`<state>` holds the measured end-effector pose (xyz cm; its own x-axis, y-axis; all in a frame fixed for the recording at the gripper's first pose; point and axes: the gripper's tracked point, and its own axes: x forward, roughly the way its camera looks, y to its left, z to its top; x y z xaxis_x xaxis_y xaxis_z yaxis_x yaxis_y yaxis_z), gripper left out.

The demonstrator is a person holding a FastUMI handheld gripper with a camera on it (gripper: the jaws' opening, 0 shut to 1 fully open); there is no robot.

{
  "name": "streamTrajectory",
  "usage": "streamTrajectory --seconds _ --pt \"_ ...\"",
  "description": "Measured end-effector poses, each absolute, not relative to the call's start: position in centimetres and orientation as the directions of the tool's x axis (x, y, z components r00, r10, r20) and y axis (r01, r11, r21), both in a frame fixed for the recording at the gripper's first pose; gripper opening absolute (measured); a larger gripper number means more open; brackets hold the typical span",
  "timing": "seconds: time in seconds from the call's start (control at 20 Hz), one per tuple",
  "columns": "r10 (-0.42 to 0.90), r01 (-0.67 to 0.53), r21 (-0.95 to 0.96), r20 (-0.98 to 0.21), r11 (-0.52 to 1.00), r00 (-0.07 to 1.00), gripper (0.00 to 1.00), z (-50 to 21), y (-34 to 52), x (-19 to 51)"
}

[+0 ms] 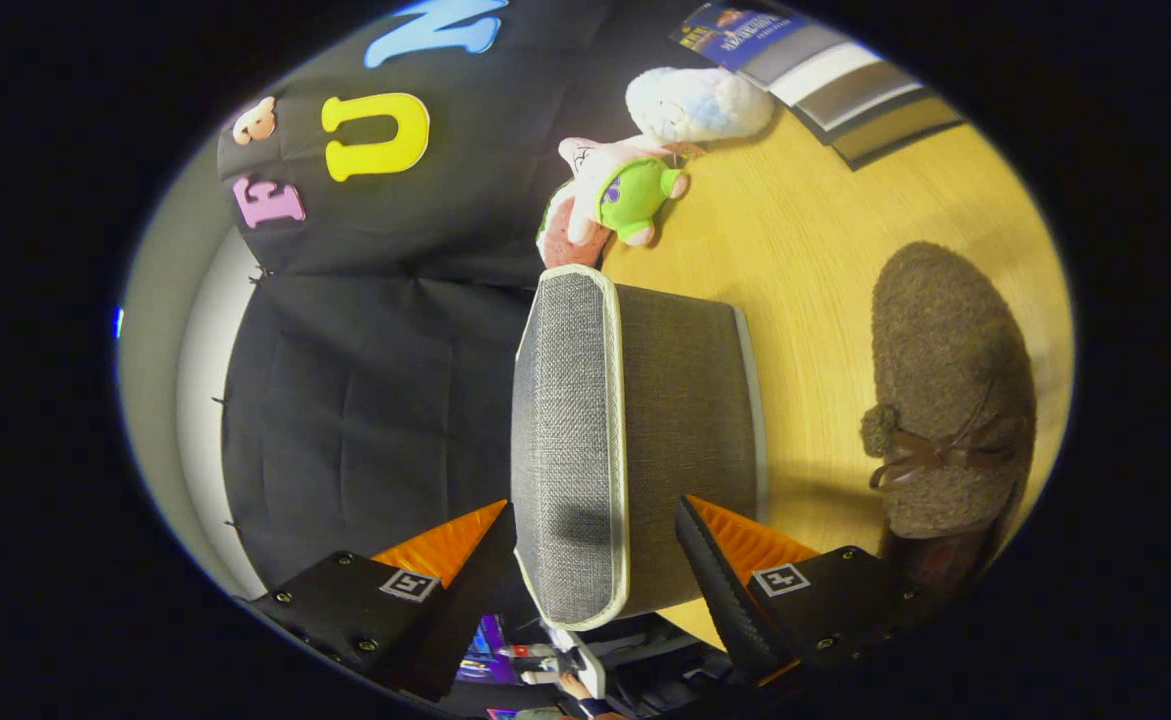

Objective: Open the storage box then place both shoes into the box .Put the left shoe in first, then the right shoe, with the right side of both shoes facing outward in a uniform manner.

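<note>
**Storage box framed between parted fingers**

The grey fabric storage box (635, 440) is being seen standing on the wooden desk (805, 260), its lid (565, 450), trimmed with pale piping, lying closed against the box body. The box is sitting between the 2 fingers and reaching beyond them, its near end lying in the gap between their tips. The fingers of the gripper (595, 545) are being held apart, released, 1 on each side of the box; whether either is touching the fabric cannot be told, and nothing is being pressed from both sides.

1 brown fuzzy shoe (950, 390), with a pompom and a thin brown bow, is lying on the desk beside the box, apart from it, next to 1 finger.

Beyond the box, 2 soft toys are lying on the desk by the black cloth wall: a pink toy in a green top (610, 200) and a white fluffy toy (700, 103), the 2 close together. Further off, a stack of flat striped items (845, 85) is resting on the desk.
</note>
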<state>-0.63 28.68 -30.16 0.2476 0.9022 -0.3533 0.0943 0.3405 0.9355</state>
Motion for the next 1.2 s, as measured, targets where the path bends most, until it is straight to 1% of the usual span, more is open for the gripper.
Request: streamTrajectory --seconds 0.15,0.25,0.35,0.5,0.6,0.65,0.75,0.8,0.85,0.9,0.95,1.1,1.15,1.2 --pt "0.926 0.132 0.963 -0.264 0.235 0.271 0.98 -29.0 29.4 -0.3" --pt "0.937 0.104 0.970 -0.239 0.219 0.255 0.83 -28.2 29.8 -0.4" --pt "0.944 0.070 0.970 -0.242 0.232 0.223 0.83 -28.1 29.8 -0.8" --pt "0.947 0.097 0.971 -0.234 0.217 0.220 0.83 -27.9 29.9 -0.6" --pt "0.948 0.087 0.972 -0.233 0.219 0.216 0.82 -27.9 29.6 -0.6" --pt "0.955 0.083 0.976 -0.216 0.203 0.202 0.69 -27.9 30.5 -1.0" --pt "0.966 0.067 0.981 -0.189 0.180 0.174 0.65 -26.9 29.5 -1.4" --pt "0.951 0.057 0.969 -0.246 0.239 0.188 0.65 -28.0 29.7 -1.4" --pt "0.948 0.063 0.968 -0.251 0.243 0.194 0.39 -28.9 29.7 -1.3" --pt "0.956 0.085 0.975 -0.221 0.208 0.192 0.13 -27.5 29.0 -1.1" --pt "0.955 0.083 0.972 -0.230 0.218 0.185 0.15 -27.3 29.3 -1.2" --pt "0.948 0.052 0.960 -0.281 0.276 0.150 0.15 -27.9 29.7 -1.6" --pt "0.943 0.043 0.958 -0.288 0.285 0.167 0.15 -27.9 29.8 -1.4" --pt "0.948 0.027 0.961 -0.277 0.276 0.158 0.05 -27.3 29.9 -1.4"
